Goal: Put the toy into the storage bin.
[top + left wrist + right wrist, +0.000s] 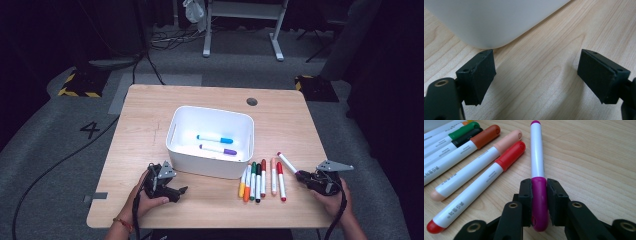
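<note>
The person's right hand (334, 199) rests at the near right of the light wooden surface (290, 120), its right hand-held gripper (539, 192) aimed far-left and clamped on the magenta cap of a white-barrelled marker (537, 157). The marker slants away from the jaws, just right of the row of loose coloured markers (260, 181). The left hand-held gripper (536, 75) sits low at the near left, jaws wide and empty, just beside the white plastic bin (210, 167).

Pads hide the sides of the magenta marker's (537, 170) cap.
</note>
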### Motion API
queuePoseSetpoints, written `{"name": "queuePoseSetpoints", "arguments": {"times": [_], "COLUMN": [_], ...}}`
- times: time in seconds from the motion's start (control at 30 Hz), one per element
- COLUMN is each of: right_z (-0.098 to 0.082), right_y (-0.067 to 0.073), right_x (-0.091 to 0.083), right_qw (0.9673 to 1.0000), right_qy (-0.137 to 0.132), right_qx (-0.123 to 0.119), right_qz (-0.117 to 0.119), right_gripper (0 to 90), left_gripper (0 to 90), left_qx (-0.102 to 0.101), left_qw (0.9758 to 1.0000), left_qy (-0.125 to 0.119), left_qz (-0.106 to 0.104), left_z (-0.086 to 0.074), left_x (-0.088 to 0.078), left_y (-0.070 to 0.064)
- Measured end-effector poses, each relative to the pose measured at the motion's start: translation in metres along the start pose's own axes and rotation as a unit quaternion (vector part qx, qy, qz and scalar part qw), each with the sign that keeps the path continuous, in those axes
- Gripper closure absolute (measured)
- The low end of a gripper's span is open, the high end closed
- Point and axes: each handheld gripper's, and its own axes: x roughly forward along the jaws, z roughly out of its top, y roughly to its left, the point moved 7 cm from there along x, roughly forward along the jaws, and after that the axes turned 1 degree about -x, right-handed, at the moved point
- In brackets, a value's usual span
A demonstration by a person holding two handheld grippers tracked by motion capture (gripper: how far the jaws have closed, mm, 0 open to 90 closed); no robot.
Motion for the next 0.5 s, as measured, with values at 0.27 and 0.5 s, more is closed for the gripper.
{"name": "queuePoseSetpoints", "arguments": {"times": [0.27, 0.5], "right_z": [0.0019, 0.0055], "right_y": [0.0000, -0.0008], "right_x": [0.0000, 0.0028], "right_qw": [1.0000, 0.9999], "right_qy": [-0.003, -0.005], "right_qx": [0.003, 0.003], "right_qz": [0.006, 0.010], "right_gripper": [75.4, 75.4], "left_gripper": [15.0, 15.0], "left_qx": [0.000, 0.000], "left_qw": [1.0000, 1.0000], "left_qy": [0.000, 0.000], "left_qz": [0.000, 0.000], "left_z": [0.0000, 0.0000], "left_x": [0.0000, 0.0000], "left_y": [0.0000, 0.0001]}}
